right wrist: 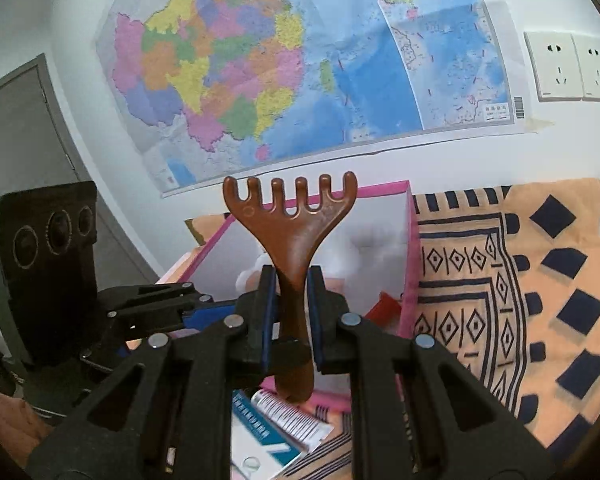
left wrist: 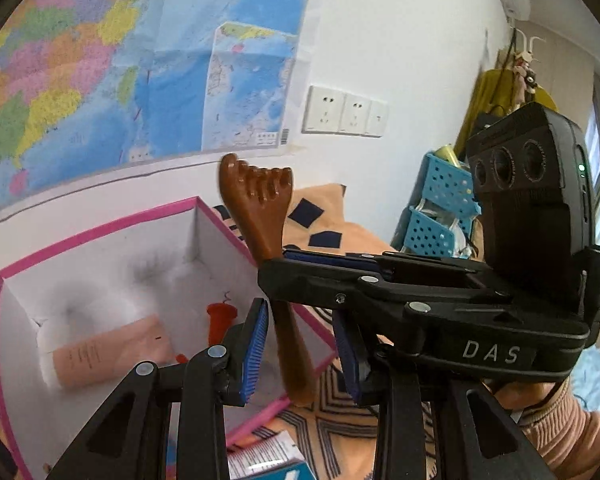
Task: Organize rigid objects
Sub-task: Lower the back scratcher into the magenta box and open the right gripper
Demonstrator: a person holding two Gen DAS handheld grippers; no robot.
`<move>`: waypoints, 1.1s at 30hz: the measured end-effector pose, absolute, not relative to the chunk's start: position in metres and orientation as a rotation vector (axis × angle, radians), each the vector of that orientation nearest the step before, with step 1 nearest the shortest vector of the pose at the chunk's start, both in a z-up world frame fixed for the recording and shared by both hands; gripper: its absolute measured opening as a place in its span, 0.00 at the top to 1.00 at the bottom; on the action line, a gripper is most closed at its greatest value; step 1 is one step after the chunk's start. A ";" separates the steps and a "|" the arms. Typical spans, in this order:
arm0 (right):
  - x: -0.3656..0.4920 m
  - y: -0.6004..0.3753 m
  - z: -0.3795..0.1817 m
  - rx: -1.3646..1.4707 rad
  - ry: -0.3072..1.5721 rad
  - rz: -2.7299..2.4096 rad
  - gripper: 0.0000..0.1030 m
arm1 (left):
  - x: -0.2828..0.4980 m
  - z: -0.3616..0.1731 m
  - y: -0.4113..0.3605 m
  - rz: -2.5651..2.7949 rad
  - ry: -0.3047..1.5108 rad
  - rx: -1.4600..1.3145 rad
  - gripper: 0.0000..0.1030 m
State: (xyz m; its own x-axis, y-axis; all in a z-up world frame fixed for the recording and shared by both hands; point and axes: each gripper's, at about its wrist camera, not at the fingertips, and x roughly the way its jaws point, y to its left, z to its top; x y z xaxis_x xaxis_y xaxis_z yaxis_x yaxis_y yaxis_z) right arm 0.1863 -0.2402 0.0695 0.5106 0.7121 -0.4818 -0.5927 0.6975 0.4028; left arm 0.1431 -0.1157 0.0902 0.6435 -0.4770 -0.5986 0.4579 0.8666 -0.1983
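Observation:
A brown plastic comb-like massager with thick prongs stands upright, prongs up, above a pink-rimmed white box. My right gripper is shut on its handle just below the head. In the left wrist view that gripper reaches in from the right. My left gripper has its blue pads on either side of the handle's lower end, with gaps showing, so it stands open. A pink tube and a red item lie inside the box.
An orange cloth with a dark pattern covers the surface. Blue-and-white packets lie in front of the box. Blue perforated baskets stand at the right. A map and sockets are on the wall behind.

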 end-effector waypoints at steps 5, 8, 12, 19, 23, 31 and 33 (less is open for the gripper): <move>0.202 -0.233 0.061 0.179 0.700 0.772 0.83 | 0.160 0.081 -0.116 -0.504 0.721 -0.037 0.68; 0.209 -0.231 0.056 0.186 0.716 0.765 0.83 | 0.167 0.077 -0.116 -0.500 0.740 -0.040 0.68; 0.214 -0.233 0.057 0.219 0.714 0.767 0.83 | 0.168 0.080 -0.115 -0.494 0.731 -0.036 0.69; 0.219 -0.230 0.059 0.206 0.709 0.758 0.83 | 0.175 0.081 -0.116 -0.493 0.726 -0.025 0.69; 0.226 -0.226 0.047 0.186 0.752 0.741 0.83 | 0.184 0.068 -0.116 -0.474 0.761 -0.024 0.69; 0.229 -0.223 0.027 0.151 0.814 0.659 0.81 | 0.194 0.046 -0.110 -0.438 0.828 -0.038 0.53; 0.227 -0.225 0.029 0.139 0.807 0.640 0.79 | 0.191 0.046 -0.107 -0.433 0.822 -0.039 0.53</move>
State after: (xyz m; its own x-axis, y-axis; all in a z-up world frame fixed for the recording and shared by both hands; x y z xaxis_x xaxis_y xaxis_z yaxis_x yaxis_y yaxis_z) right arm 0.2273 -0.2245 0.0291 0.5155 0.5821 -0.6288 -0.4796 0.8041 0.3513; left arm 0.1915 -0.1075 0.0464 0.5990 -0.3880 -0.7005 0.3581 0.9122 -0.1991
